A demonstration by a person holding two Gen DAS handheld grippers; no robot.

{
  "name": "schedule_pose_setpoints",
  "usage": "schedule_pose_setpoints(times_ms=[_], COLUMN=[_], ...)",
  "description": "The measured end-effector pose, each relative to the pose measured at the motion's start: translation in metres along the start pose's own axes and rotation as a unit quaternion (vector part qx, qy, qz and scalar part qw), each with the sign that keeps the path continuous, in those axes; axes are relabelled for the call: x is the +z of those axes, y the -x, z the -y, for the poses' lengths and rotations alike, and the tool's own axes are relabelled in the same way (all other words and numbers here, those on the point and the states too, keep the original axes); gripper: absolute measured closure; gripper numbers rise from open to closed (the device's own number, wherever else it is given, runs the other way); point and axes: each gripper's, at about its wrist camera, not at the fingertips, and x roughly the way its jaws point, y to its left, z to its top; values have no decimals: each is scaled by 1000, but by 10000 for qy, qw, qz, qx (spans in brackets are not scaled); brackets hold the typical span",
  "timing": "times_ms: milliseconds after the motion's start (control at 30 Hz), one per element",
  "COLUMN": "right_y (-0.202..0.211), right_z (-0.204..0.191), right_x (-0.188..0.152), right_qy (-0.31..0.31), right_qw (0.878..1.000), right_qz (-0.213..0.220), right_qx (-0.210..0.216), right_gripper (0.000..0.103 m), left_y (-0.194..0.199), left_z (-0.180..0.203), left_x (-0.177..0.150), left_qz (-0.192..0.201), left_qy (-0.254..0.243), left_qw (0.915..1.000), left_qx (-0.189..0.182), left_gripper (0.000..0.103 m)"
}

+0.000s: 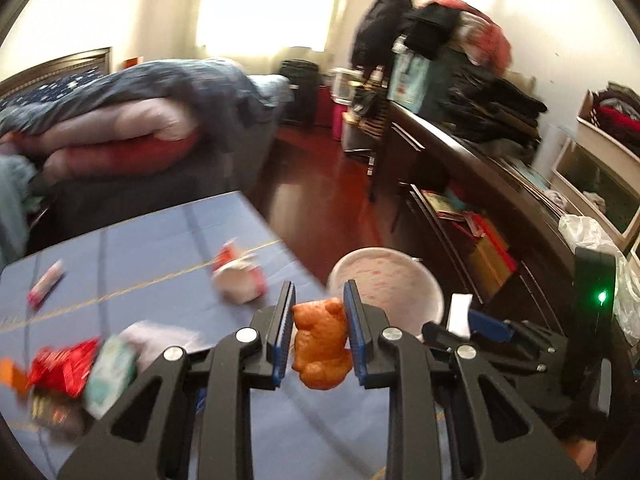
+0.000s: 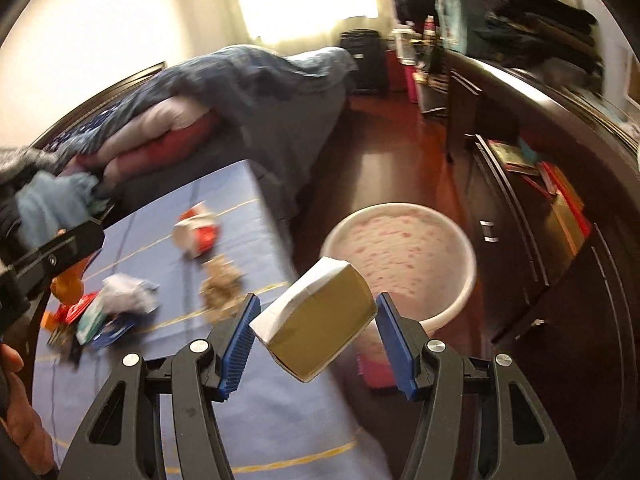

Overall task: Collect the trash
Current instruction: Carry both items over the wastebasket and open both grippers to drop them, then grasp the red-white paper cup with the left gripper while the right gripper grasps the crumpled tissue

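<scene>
Left gripper [image 1: 319, 332] pinches orange crumpled wrapper [image 1: 321, 348] between blue pads, above table's near right edge. Right gripper [image 2: 316, 340] fingers spread wide; tan cardboard box [image 2: 316, 322] between them, contact with pads unclear, over table's right edge. Blue-clothed table [image 2: 256, 412] carries red-white carton [image 2: 197, 235], white crumpled paper [image 2: 128, 294], red wrapper [image 1: 64, 368] at near left edge. Beyond right edge, pink-speckled white bin [image 2: 404, 256] on floor.

The floor [image 2: 384, 160] is glossy reddish wood. A smooth blue cloth [image 1: 152, 248] covers the table. The small box [image 2: 320, 328] looks like matt cardboard with a white paper end. Both grippers have matt black plastic arms, ribbed blue pads [image 2: 240, 344] and shiny metal rivets.
</scene>
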Motion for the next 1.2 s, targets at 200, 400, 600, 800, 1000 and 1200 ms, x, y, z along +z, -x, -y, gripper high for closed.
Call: schedule_pose_setpoints(times_ms=[200, 400, 600, 800, 1000, 1200], right_y=[-23, -55, -93, -120, -120, -107], right_z=[42, 73, 95, 107, 106, 93], right_x=[14, 23, 31, 35, 35, 34], right_qy=[-262, -416, -553, -541, -488, -449], right_qw=[9995, 9983, 9974, 9965, 9963, 9970], right_qz=[63, 31, -75, -56, -45, -49], right_qx=[-190, -396, -458, -629, -708, -626], right_gripper=[43, 43, 43, 31, 27, 24], left_y=[-65, -127, -189, -225, -211, -184], left_z=[38, 59, 71, 66, 58, 53], left_x=[31, 44, 44, 46, 57, 62], left_qz=[-113, -393, -785, -937, -589, -429], left_qy=[-185, -250, -214, 43, 206, 282], left_qw=[9991, 9979, 9954, 9934, 9954, 9971], left_qx=[-352, -445, -508, -659, -721, -569], left_gripper=[77, 77, 77, 52, 34, 27])
